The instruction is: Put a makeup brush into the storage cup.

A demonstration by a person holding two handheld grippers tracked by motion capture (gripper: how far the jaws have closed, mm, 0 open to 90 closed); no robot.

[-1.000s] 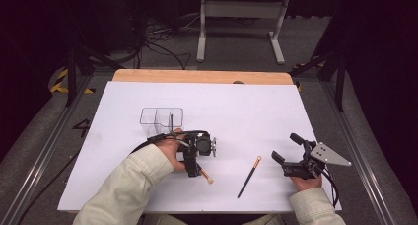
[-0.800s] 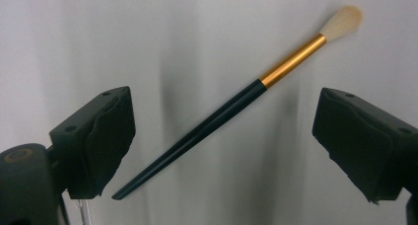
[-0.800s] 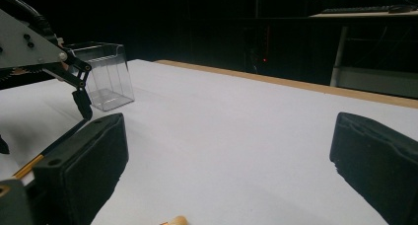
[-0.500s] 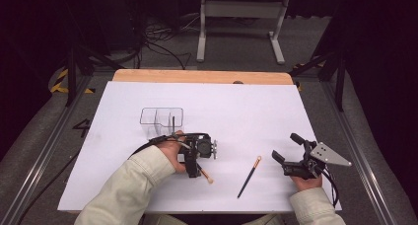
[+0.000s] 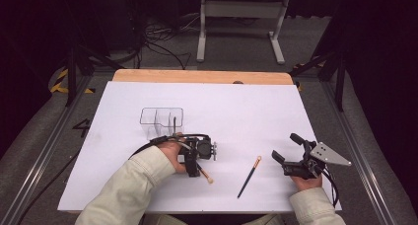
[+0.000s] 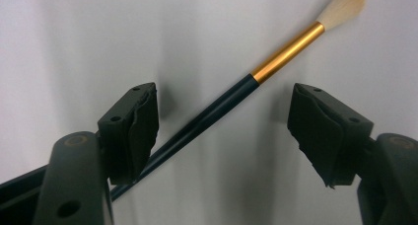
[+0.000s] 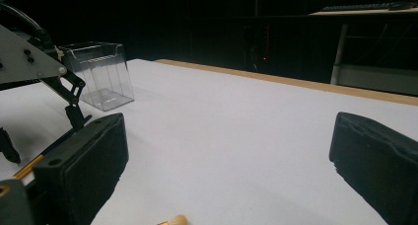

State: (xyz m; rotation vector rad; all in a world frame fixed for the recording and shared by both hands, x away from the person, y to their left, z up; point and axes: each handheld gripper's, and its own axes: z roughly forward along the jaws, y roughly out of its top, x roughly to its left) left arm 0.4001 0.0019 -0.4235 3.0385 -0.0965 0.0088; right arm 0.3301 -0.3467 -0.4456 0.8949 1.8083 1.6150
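Closing, left gripper [image 6: 224,131] straddles the brush [image 6: 231,99] ungripped (handle end hidden); right gripper [image 5: 287,154] released.

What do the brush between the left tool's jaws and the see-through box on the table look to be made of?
The dark-handled, gold-banded brush seems to have a glossy lacquered handle, perhaps wood or plastic; its gold band shines like brushed metal, and its pale tip looks like soft hair. The clear divided box looks like rigid transparent plastic, since the table shows through its walls.

Brush [image 6: 231,99] lies slantwise between the tool's [image 6: 224,129] just-closing jaws, untouched by the right one
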